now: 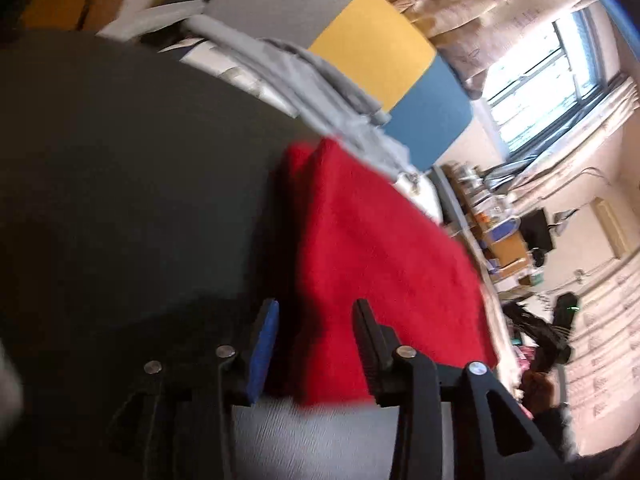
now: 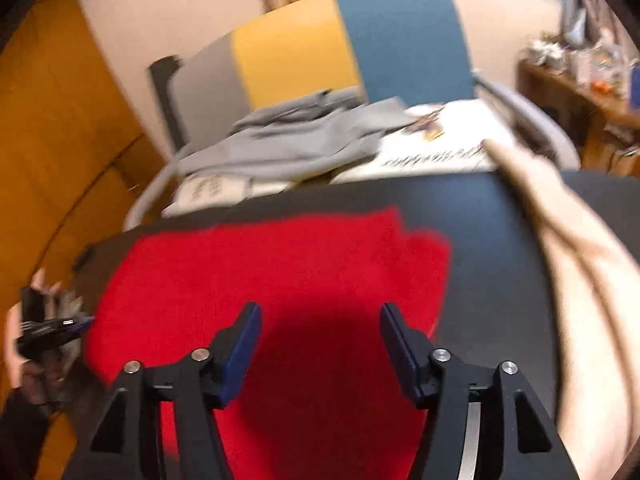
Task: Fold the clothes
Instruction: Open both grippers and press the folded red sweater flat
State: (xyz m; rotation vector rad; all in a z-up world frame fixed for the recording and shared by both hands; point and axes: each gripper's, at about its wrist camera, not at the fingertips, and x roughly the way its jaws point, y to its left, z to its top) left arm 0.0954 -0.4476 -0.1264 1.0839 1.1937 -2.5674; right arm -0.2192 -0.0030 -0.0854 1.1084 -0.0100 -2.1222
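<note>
A red fuzzy garment (image 1: 380, 256) lies folded on a black table (image 1: 120, 160). My left gripper (image 1: 316, 320) is open, its fingers straddling the garment's near edge; nothing is held. In the right wrist view the red garment (image 2: 280, 272) lies flat on the black table (image 2: 492, 240). My right gripper (image 2: 320, 328) is open just above the garment's near part, casting a shadow on it. The other gripper (image 2: 52, 328) shows at the left edge of that view, beside the garment.
A grey, yellow and blue chair (image 2: 320, 48) stands behind the table with grey clothes (image 2: 288, 140) and white printed ones (image 2: 436, 148) piled on it. A beige cloth (image 2: 580, 280) lies at the right. A cluttered shelf (image 1: 496, 232) and window (image 1: 544, 80) are beyond.
</note>
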